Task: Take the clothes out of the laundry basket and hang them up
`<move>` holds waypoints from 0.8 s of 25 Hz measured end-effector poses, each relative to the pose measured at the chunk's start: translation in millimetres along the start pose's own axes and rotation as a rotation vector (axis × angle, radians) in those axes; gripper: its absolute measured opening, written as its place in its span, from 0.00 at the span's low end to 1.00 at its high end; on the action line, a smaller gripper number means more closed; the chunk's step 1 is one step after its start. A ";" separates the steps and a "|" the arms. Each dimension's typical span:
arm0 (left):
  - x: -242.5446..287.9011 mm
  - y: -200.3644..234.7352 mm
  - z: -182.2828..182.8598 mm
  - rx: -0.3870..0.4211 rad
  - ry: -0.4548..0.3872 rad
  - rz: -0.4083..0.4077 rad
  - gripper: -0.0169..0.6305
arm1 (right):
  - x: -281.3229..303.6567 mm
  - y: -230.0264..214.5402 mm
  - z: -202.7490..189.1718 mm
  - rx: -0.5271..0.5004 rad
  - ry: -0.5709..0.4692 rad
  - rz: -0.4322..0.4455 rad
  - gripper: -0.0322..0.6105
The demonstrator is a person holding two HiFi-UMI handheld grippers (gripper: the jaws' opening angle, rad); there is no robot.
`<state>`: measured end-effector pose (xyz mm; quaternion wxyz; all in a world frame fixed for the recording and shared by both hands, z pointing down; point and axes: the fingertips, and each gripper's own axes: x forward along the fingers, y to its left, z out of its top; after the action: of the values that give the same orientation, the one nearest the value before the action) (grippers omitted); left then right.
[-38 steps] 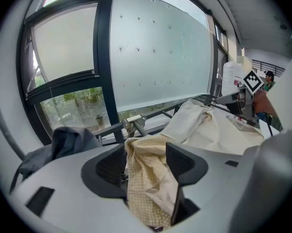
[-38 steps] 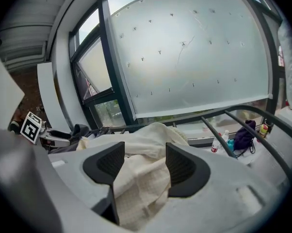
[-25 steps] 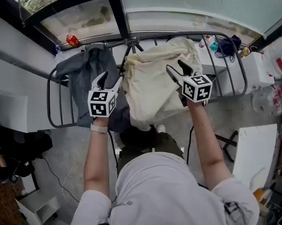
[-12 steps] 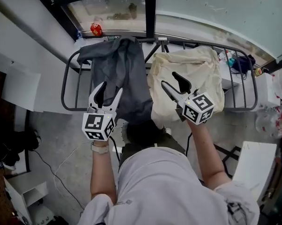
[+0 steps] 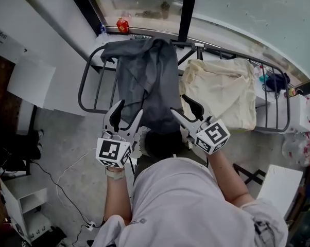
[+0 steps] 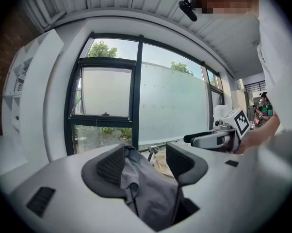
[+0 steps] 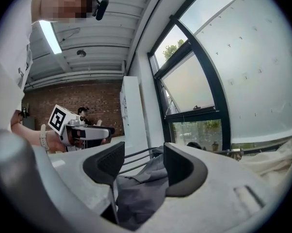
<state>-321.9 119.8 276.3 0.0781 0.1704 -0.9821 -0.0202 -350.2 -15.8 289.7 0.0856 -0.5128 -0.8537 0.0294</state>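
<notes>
Grey cloth [image 5: 147, 81] is seen draped over the dark metal rack [image 5: 81, 89] below the window [image 5: 139, 6], hanging down the rack's near side. Just beside it, to the right, cream cloth [image 5: 222, 94] is spread over the same rack. The left gripper [image 5: 129, 110] is held at the grey cloth's lower left edge and the right gripper [image 5: 178, 106] at its lower right edge, both pointed toward the rack. The jaws of each are spread wide, and nothing is pinched by either. In the left gripper view the grey cloth is framed between the parted jaws, with the right gripper seen off to the side. In the right gripper view the same cloth is framed between the jaws, with rack bars behind it. Whether the cloth is touched by either gripper cannot be told. A red object [image 5: 122, 24] is set on the sill.
</notes>
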 end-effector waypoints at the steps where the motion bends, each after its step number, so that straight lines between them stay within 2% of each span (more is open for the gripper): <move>1: -2.9 0.8 -1.7 0.000 -0.002 0.003 0.41 | 1.5 4.8 -3.3 -0.005 0.005 0.000 0.43; 10: -20.7 -1.5 -24.7 -0.027 0.018 -0.005 0.41 | 4.0 20.1 -14.9 -0.091 0.042 0.021 0.43; 20: -30.3 -0.2 -32.1 -0.049 0.008 0.019 0.41 | 3.5 29.7 -17.4 -0.125 0.054 0.055 0.43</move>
<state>-288.5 129.4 303.6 0.0863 0.1590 -0.9826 -0.0430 -322.9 0.6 303.1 0.0757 -0.5411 -0.8368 -0.0356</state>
